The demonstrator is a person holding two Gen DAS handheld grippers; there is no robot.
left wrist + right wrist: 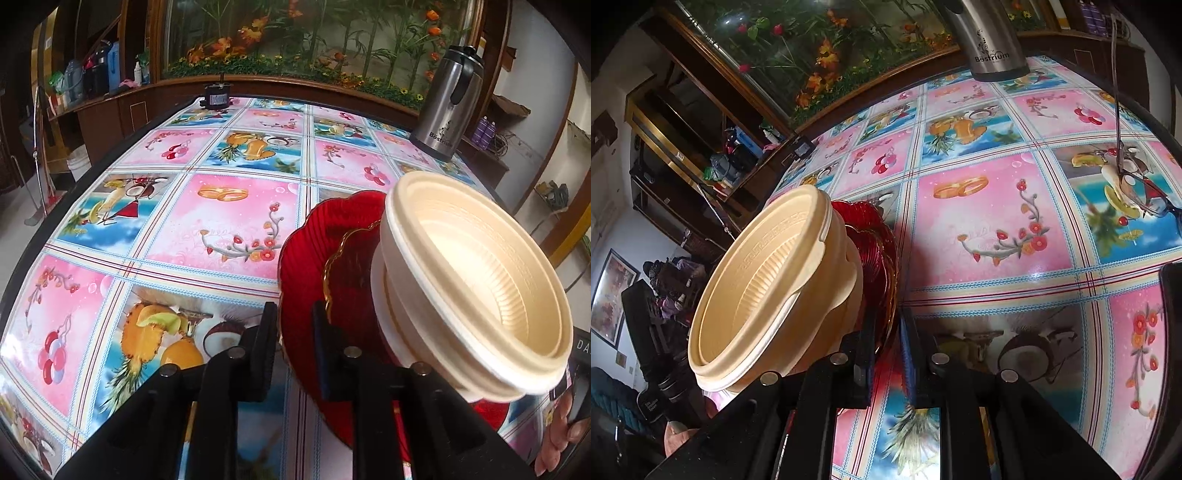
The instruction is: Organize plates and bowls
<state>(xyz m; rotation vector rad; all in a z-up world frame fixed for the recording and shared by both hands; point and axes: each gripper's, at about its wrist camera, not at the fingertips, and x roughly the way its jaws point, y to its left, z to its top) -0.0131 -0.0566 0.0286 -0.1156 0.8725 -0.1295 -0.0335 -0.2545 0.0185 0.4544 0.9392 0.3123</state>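
Note:
A stack of cream plastic bowls [480,280] sits on two stacked red glass plates [306,236], the upper one gold-rimmed. My left gripper [295,321] is shut on the plates' near-left rim, one finger on each side of it. In the right wrist view the same bowls [764,288] and red plates [875,229] appear at the left. My right gripper [888,328] is shut on the opposite rim, which is pinched between its fingers. The stack is low over the flowered tablecloth [221,221]. I cannot tell whether it touches the cloth.
A steel thermos jug [443,107] stands at the table's far right corner. A small black object [218,96] sits at the far edge. Eyeglasses [1137,184] lie on the cloth to the right. A person's hand [561,435] shows at the lower right. Shelves and a planter surround the table.

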